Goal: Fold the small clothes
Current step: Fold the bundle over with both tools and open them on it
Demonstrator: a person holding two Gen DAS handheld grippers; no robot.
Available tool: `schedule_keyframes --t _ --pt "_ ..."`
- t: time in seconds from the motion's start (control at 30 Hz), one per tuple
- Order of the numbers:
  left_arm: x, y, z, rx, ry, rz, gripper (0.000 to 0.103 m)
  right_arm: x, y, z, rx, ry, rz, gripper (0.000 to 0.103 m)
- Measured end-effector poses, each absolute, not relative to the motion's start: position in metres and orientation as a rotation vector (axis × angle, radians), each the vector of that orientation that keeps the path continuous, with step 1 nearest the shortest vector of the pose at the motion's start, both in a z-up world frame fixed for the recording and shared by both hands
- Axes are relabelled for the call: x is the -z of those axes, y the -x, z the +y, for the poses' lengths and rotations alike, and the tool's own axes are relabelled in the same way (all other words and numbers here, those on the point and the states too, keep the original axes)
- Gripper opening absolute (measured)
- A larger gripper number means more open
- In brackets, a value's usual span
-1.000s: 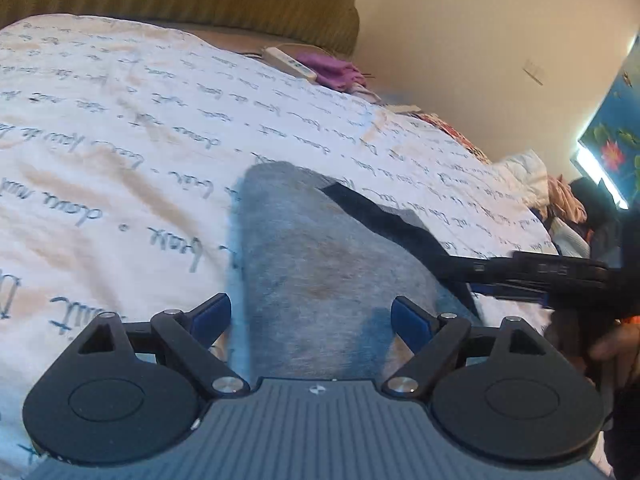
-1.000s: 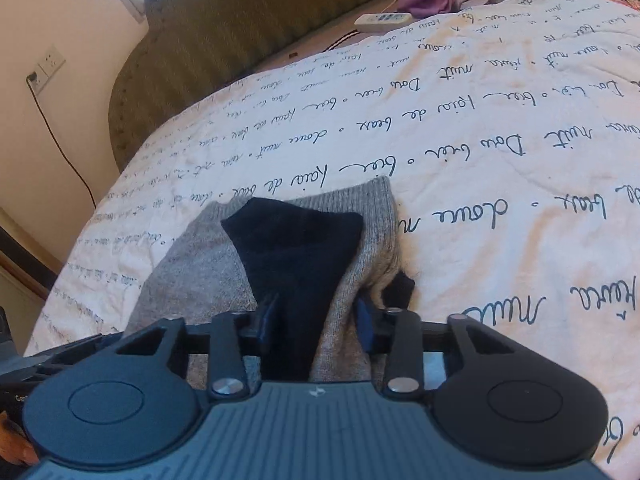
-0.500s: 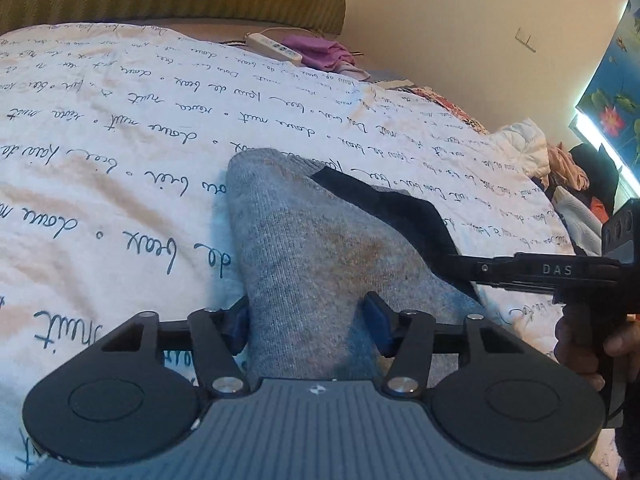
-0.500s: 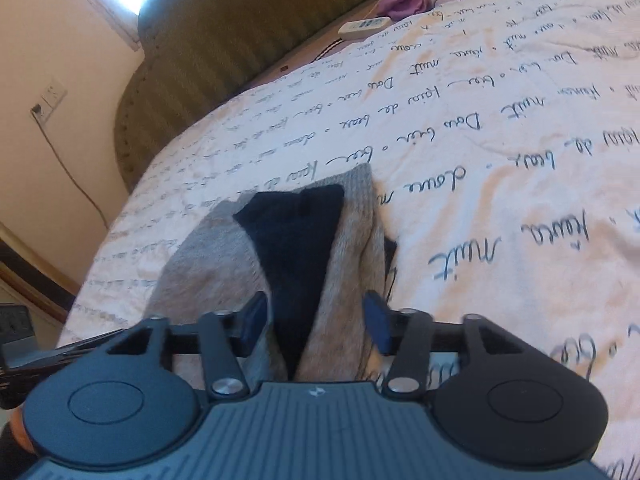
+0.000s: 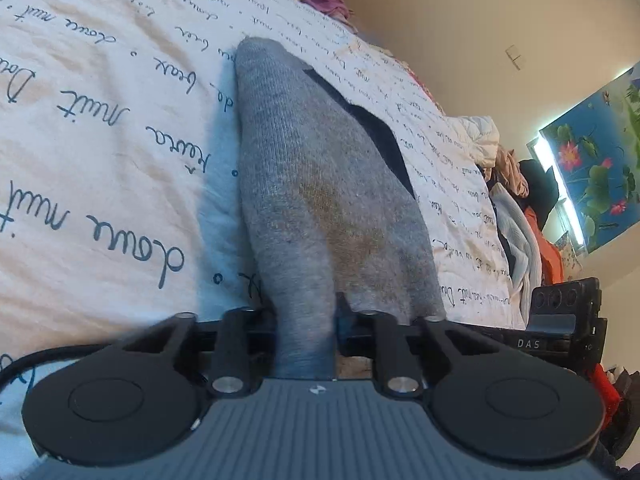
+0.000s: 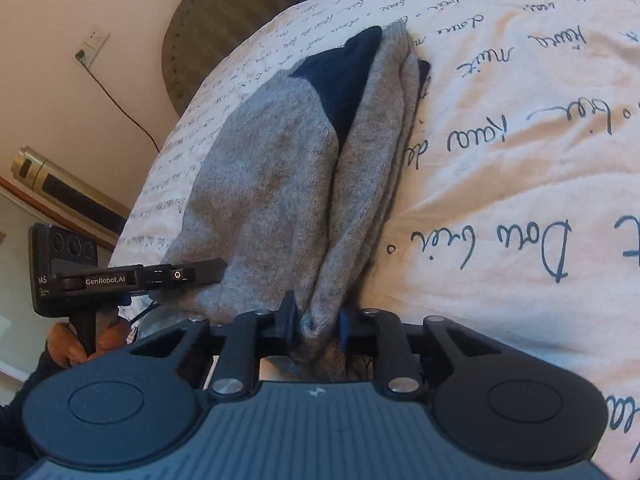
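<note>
Both my grippers are clamped on the near end of the grey sock [image 5: 320, 184], one beside the other. L gripper [image 5: 306, 322]: jaws narrow, pinching a bunched strip of grey knit that runs back between the fingers toward the cam. R gripper [image 6: 316, 322]: also narrow, blue finger pads [image 6: 288, 316] squeezed either side of a gathered fold of the same sock.

Sock pos: lying on the white bedsheet [image 5: 100, 128] w/ cursive blue lettering, stretched from my grippers away to the far end. In the L wrist view it reads as one long grey wedge, rounded far tip, w/ a dark navy patch [image 5: 372, 128] showing along its right edge. In the R wrist view the navy patch [image 6: 340, 80] sits at the far end, and the grey fabric to its right is stacked in several layers; looks doubled over, but I can't tell how many layers.

In the R view the L tool body is at left, its finger reaching onto the sock's near left corner, and a hand [image 6: 76, 344] grips its handle low left. In the L view the R tool's housing shows at the right edge.

Surroundings: olive headboard [image 6: 240, 4] far behind the bed, wall socket [image 6: 94, 42] w/ a cable at far left, pile of clothes [image 5: 516, 200] off the bed's right side, a flower picture [image 5: 600, 160] on the wall beyond.
</note>
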State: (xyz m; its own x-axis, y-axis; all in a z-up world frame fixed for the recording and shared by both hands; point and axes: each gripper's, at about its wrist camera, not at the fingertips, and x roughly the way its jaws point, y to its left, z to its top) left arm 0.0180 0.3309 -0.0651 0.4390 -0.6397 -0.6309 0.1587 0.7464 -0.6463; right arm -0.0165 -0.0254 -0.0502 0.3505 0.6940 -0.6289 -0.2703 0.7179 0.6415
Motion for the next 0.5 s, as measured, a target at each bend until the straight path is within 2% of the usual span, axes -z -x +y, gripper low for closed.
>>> schedule_keyframes --t 0.13,0.2,0.3,0.37,0.5 --pt "0.043 -0.008 0.327 0.550 0.494 0.951 0.011 0.023 0.034 -0.038 -0.688 -0.454 0.950 0.017" --pt "0.035 0.001 0.329 0.566 0.491 0.930 0.011 0.030 0.034 -0.042 -0.683 -0.462 0.977 0.017" --pt "0.054 -0.002 0.326 0.547 0.478 0.986 0.012 0.055 0.028 -0.040 -0.663 -0.478 1.041 0.017" --pt "0.067 -0.005 0.327 0.527 0.522 1.022 0.012 0.044 0.030 -0.042 -0.678 -0.501 1.003 0.017" --pt "0.038 0.011 0.333 0.574 0.485 0.953 0.012 0.026 0.040 -0.051 -0.727 -0.512 0.950 0.017"
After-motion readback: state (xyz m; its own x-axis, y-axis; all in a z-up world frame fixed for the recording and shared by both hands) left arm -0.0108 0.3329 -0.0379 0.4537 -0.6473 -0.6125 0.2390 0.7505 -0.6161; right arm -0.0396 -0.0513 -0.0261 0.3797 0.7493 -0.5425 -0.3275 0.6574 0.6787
